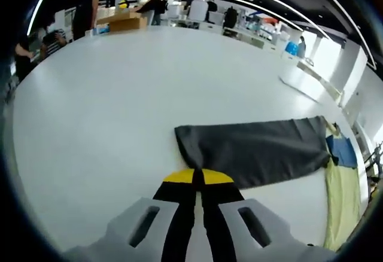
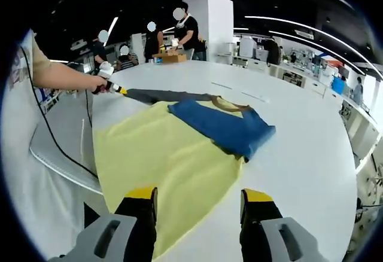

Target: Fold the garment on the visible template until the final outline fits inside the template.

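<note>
A yellow sheet (image 2: pixel 167 160) lies spread on the white table (image 2: pixel 299 148), with a folded blue cloth (image 2: pixel 227 127) on its far part and a tan edge (image 2: pixel 230 103) behind that. A long dark grey cloth strip (image 1: pixel 257 148) stretches flat from the blue cloth (image 1: pixel 343 150) and yellow sheet (image 1: pixel 341 205). My left gripper (image 1: pixel 198 176) is shut, its yellow tips at the strip's near edge and apparently pinching it. In the right gripper view, a hand holds that gripper (image 2: pixel 115 88) at the grey strip's (image 2: pixel 161 96) end. My right gripper (image 2: pixel 200 199) stands open above the yellow sheet's near edge.
A person's arm (image 2: pixel 66 76) reaches in from the left, trailing a black cable (image 2: pixel 54 142). Cardboard boxes (image 1: pixel 125 21) sit at the table's far edge with people (image 2: pixel 188 29) standing around them. A grey surface with a white rim (image 2: pixel 60 148) lies left of the sheet.
</note>
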Motion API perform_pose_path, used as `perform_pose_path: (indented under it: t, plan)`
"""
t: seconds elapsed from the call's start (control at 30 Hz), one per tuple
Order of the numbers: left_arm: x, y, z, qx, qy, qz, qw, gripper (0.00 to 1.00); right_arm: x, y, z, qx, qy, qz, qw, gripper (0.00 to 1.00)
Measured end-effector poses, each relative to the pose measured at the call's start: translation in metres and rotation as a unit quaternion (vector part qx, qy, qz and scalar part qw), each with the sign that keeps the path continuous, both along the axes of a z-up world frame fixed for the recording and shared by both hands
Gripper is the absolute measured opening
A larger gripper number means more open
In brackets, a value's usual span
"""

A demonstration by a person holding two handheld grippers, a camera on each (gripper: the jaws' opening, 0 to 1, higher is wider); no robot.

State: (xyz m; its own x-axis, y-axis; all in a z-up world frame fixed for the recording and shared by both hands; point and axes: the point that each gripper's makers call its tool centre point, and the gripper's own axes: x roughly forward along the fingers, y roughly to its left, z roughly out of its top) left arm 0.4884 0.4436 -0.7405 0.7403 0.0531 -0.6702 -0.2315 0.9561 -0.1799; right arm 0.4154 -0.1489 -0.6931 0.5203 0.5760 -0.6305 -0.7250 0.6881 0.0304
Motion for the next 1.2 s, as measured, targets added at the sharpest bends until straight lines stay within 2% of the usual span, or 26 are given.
perform_pose_path:
  t: [0.23,0.67,0.77,1.2]
  plan:
    - [0.003,0.002,0.011,-0.013,-0.021,0.014,0.9996,0.00,-0.002,0.002,-0.003,-0.002,0.002,0.005,1.0000,0.53]
    - [0.017,0.001,0.040,-0.043,-0.086,0.043,0.9944,0.00,-0.004,-0.003,-0.004,0.000,0.003,0.006,1.0000,0.53]
    - [0.022,-0.003,0.049,-0.045,-0.101,0.040,0.9930,0.00,-0.004,-0.004,-0.005,-0.002,0.004,0.006,1.0000,0.53]
    - [0.038,-0.024,0.071,-0.052,-0.129,0.020,0.9901,0.00,-0.003,-0.007,-0.004,0.000,0.002,0.009,1.0000,0.53]
